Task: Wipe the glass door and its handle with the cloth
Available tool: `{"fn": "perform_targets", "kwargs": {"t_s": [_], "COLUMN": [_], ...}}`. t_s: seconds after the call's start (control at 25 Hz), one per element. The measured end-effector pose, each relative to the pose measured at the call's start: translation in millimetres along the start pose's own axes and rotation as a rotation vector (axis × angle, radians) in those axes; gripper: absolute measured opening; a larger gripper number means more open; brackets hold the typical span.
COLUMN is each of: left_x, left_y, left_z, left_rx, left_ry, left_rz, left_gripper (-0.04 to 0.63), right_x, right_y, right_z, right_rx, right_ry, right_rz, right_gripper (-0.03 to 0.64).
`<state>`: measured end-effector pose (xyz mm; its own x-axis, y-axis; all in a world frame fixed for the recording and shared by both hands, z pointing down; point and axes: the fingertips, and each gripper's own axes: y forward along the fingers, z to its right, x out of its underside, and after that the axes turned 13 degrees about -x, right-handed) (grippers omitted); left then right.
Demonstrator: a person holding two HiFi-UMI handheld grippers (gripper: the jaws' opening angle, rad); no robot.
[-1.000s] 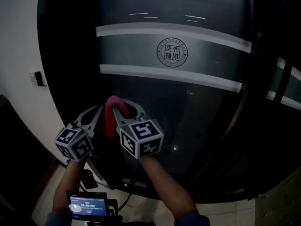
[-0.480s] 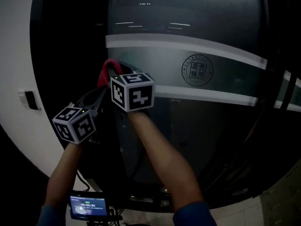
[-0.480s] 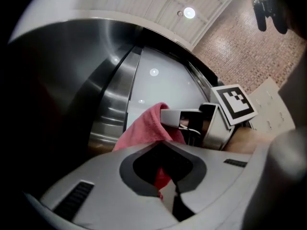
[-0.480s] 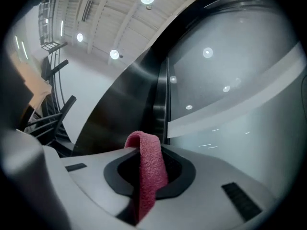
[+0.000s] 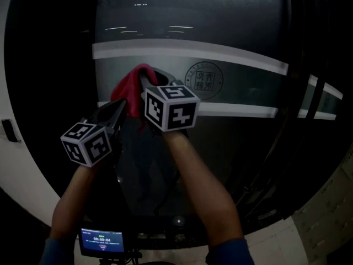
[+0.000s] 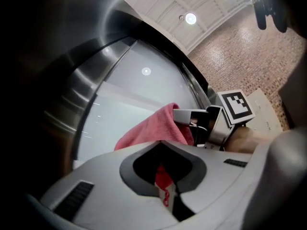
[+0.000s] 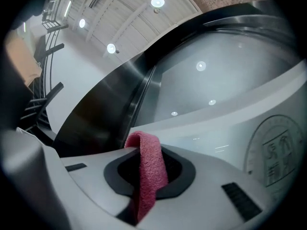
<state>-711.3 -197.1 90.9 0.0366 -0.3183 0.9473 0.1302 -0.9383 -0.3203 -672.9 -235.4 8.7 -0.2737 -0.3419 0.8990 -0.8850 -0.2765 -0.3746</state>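
The glass door point(image 5: 237, 21) fills the head view, dark, with two white stripes and a round seal point(image 5: 202, 80). A red cloth point(image 5: 131, 90) is pressed to the glass between the stripes, just left of the seal. My right gripper point(image 5: 146, 77) is shut on the cloth point(image 7: 149, 171), which folds over its jaws. Low and to the left, my left gripper point(image 5: 122, 108) has its jaws closed on a lower bit of the cloth point(image 6: 164, 191). In the left gripper view the right gripper point(image 6: 206, 123) and the bunched cloth lie just ahead. I cannot make out the handle with certainty.
A brushed metal band point(image 6: 81, 95) borders the glass on the left. The white wall point(image 5: 27, 170) carries a small switch point(image 5: 9, 130). A dark door frame point(image 5: 300, 65) stands at the right, tiled floor point(image 5: 325, 225) below it. A small lit screen point(image 5: 101, 240) sits low.
Both grippers and the cloth rose from below the lower stripe to between the stripes, then slid right toward the seal. Both stay shut on the cloth.
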Motion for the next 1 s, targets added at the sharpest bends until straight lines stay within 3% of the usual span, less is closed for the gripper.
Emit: {"fn": "perform_targets", "kwargs": {"t_s": [0.24, 0.52, 0.76, 1.0], "left_x": [28, 42, 59, 70], "left_y": [51, 90, 110, 120], "left_z": [113, 214, 268, 289], "left_rx": [0.157, 0.245, 0.268, 0.26], "left_ry": [-0.026, -0.059, -0.063, -0.063], "left_rz": [-0.028, -0.021, -0.034, -0.05], "left_gripper": [0.014, 0.012, 0.014, 0.014], "right_x": [-12, -30, -39, -38], "right_y": [-93, -212, -295, -339], "right_z": [77, 162, 220, 252], "right_rx": [0.124, 0.273, 0.38, 0.441], "right_ry": [-0.022, -0.038, -0.043, -0.026], "right_rz": [-0.031, -0.042, -0.044, -0.052], "right_gripper": [0.032, 0.032, 0.032, 0.032]}}
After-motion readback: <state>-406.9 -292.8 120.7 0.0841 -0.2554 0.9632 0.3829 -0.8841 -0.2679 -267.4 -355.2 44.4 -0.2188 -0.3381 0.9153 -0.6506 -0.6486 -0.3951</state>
